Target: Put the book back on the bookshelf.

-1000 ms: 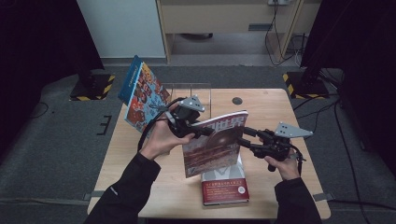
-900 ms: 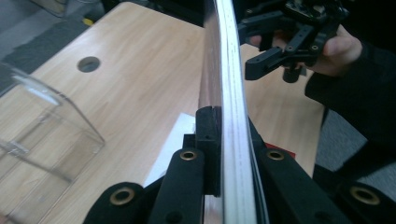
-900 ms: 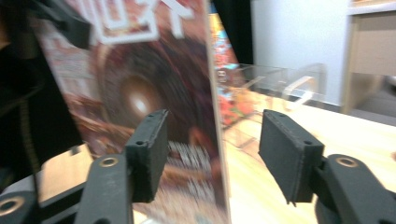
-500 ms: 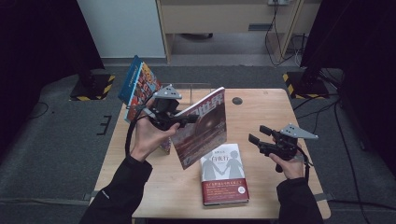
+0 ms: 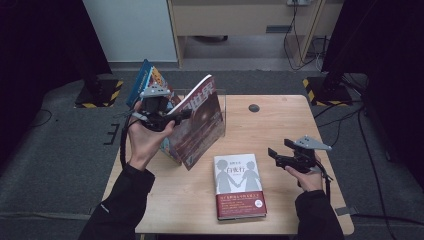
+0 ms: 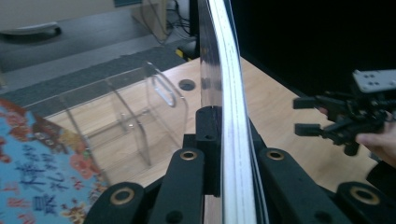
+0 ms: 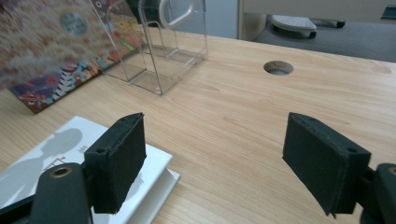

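Dark-covered book (image 5: 197, 122) stands tilted above the counter (image 5: 280, 125), clamped in the left hand-held gripper (image 5: 167, 116); the right hand-held gripper (image 5: 274, 155), just opening, holds nothing.

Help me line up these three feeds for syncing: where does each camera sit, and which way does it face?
High view: above the person's side, looking forward and down on the table; both forearms, left gripper, right gripper.
Left gripper view: rides the left gripper, along jaws shut on the dark book, toward the clear stand.
Right gripper view: rides the right gripper, jaws open, low over the white book.
Shared: all show the clear stand.
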The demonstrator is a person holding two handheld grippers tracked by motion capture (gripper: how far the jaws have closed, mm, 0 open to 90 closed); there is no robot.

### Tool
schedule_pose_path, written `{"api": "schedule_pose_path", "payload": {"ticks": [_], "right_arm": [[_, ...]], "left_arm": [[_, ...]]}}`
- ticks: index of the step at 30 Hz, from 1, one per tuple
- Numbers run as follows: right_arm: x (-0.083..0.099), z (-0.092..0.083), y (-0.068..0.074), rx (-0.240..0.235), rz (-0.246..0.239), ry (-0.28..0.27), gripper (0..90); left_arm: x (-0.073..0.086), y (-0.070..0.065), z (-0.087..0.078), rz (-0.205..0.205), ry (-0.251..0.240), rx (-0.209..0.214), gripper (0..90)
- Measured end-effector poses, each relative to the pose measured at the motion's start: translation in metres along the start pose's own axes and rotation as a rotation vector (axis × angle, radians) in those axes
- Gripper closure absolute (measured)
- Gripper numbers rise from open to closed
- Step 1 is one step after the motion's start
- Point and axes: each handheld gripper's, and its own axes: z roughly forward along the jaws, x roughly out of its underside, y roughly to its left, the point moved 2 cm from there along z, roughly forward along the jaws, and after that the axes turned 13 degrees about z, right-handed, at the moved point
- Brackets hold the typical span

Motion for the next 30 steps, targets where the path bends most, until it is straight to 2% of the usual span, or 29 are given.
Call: {"api": "schedule_pose_path", "payload": {"ticks": [2,9,18,23,30], "right_arm": [[0.001,0.001,-0.002,0.011,-0.002,0.011,20.0],[0.006,0.004,-0.006,0.049,0.004,0.028,18.6],[0.008,0.004,-0.01,0.069,0.01,0.033,18.0],[0.009,0.006,-0.01,0.072,0.008,0.043,17.9],[0.009,0.006,-0.011,0.073,0.005,0.046,17.8]], "left_arm": [[0.001,0.005,-0.003,-0.01,0.001,-0.031,83.5],[0.002,0.019,-0.012,-0.056,-0.013,-0.093,83.4],[0.002,0.034,-0.021,-0.108,-0.036,-0.167,83.4],[0.001,0.042,-0.017,-0.134,-0.044,-0.201,83.4],[0.002,0.054,-0.004,-0.164,-0.035,-0.246,83.4]]}}
